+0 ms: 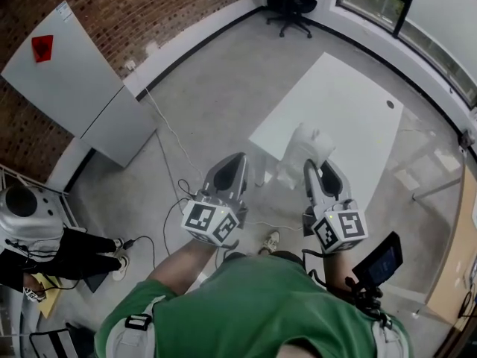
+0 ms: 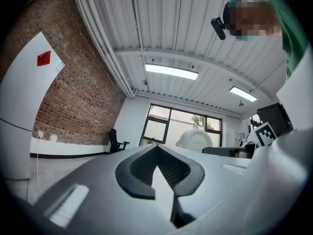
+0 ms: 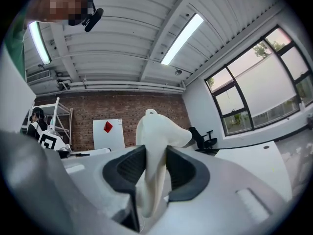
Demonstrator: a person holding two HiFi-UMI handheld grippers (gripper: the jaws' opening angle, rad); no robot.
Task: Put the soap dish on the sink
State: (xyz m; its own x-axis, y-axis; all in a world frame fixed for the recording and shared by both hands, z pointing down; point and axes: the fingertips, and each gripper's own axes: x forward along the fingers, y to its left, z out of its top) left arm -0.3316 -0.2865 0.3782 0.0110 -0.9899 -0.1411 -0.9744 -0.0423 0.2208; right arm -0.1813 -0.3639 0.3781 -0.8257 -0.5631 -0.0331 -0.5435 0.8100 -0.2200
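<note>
- Soap dish (image 3: pixel 154 140), a white moulded piece with a small loop on top, stands upright between the pads of the right tongs (image 3: pixel 156 171), which are spread wide and pinching it on both flanks.
- From the head view the dish (image 1: pixel 308 146) rides in the air ahead of the right tongs (image 1: pixel 316 171), above the near corner of a white bench (image 1: pixel 350 103). No sink shows in any view, so the step in hand reads as carrying.
- Left tongs (image 2: pixel 157 156) are pressed together at the tips with nothing between them; they are carried beside the right pair (image 1: pixel 232 167).
- To carry well: keep the pinch steady and the dish upright. The grip sits low on a tall, smooth shape, so a jolt could lever it loose.
- Edges to mind: the bench corner lies just ahead, and a thin cable (image 1: pixel 168 129) trails across the floor (image 1: pixel 216 80) near the person's feet.
- Open room: bare floor lies ahead on the left, between the bench and the white cabinet (image 1: pixel 63 69) with the red diamond sign. An office chair (image 1: pixel 293 4) stands far off.
</note>
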